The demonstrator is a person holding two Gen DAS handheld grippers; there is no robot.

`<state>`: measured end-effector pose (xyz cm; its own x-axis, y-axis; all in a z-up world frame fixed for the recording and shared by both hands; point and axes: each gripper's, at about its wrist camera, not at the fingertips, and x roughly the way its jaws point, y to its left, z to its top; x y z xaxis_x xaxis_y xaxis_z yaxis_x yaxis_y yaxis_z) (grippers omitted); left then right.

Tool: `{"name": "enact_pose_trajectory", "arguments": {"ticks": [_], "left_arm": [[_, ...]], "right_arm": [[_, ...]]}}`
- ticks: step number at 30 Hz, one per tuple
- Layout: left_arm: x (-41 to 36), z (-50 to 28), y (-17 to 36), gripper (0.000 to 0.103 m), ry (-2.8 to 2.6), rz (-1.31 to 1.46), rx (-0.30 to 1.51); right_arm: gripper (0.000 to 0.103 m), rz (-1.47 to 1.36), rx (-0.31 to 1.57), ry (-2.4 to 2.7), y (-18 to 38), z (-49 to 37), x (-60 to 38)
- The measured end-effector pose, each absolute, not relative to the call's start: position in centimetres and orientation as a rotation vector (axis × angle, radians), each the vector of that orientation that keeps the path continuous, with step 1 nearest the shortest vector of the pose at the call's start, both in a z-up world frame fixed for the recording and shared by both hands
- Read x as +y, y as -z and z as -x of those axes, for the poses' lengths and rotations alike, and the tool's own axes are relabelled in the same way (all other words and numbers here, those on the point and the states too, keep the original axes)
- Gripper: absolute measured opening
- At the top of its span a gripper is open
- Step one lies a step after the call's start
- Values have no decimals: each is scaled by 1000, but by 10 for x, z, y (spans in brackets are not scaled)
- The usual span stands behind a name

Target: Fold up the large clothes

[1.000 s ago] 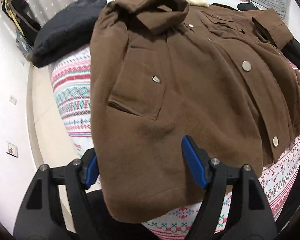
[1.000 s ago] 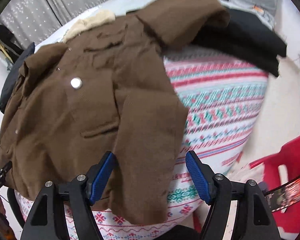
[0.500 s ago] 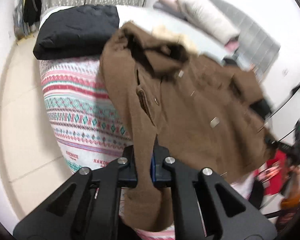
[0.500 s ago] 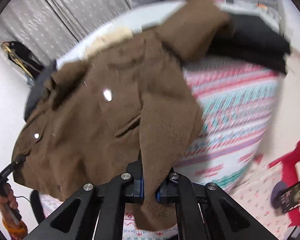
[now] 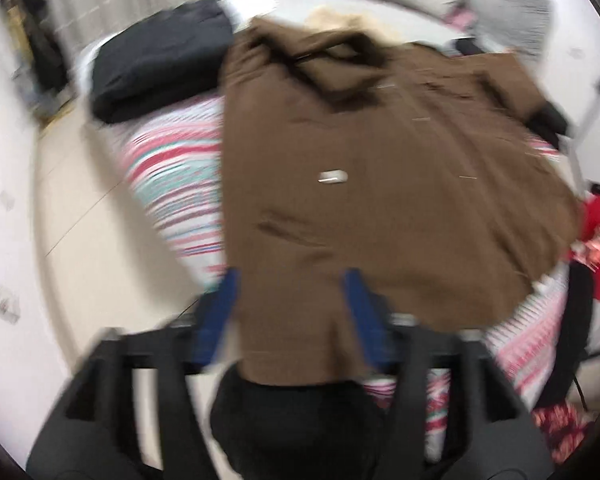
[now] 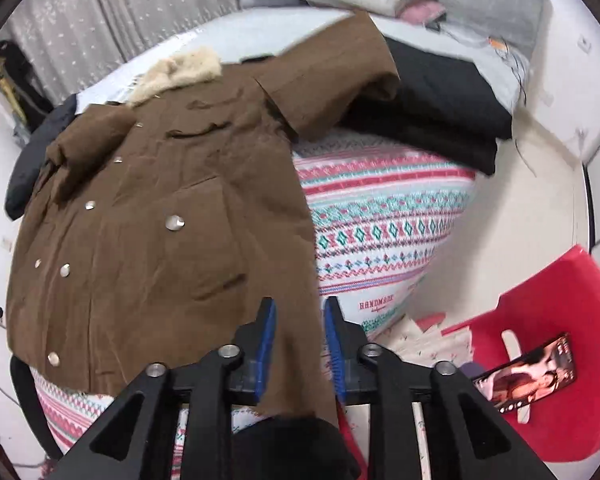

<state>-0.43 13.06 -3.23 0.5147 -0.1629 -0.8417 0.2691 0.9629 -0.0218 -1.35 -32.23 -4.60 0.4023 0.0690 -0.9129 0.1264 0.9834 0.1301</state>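
Lying flat on the patterned bed (image 6: 384, 216), the brown coat (image 6: 160, 216) has its hem between both open grippers, left gripper (image 5: 292, 312) wide, right gripper (image 6: 298, 334) narrow, so the heavy cloth may slip off the edge.

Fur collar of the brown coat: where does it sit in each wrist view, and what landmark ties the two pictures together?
Left wrist: the fur collar is top centre, blurred, at the far end of the brown coat.
Right wrist: the fur collar is upper left, above the coat's chest.
Shared landmark: the patterned bedspread, left of the coat in the left view, right of it in the right view.
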Motion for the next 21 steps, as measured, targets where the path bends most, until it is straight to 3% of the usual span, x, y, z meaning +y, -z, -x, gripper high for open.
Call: {"name": "enact_pose_trajectory", "arguments": {"ticks": [2, 3, 12, 14, 15, 21], "left_arm": [[110, 17, 30, 72, 413, -165, 967], [102, 19, 31, 73, 464, -184, 961], [2, 34, 81, 73, 787, -462, 1021], [-6, 27, 85, 39, 765, -462, 1017], [-8, 18, 82, 12, 766, -425, 1035], [-4, -35, 33, 8, 734, -170, 975]], "right_arm": [[52, -202, 1133, -44, 37, 19, -310], [54, -196, 1118, -99, 33, 22, -300], [55, -70, 1187, -379, 56, 31, -212], [55, -43, 1202, -412, 62, 35, -198], [55, -37, 1205, -431, 63, 37, -191], [55, -10, 1128, -585, 46, 48, -159]]}}
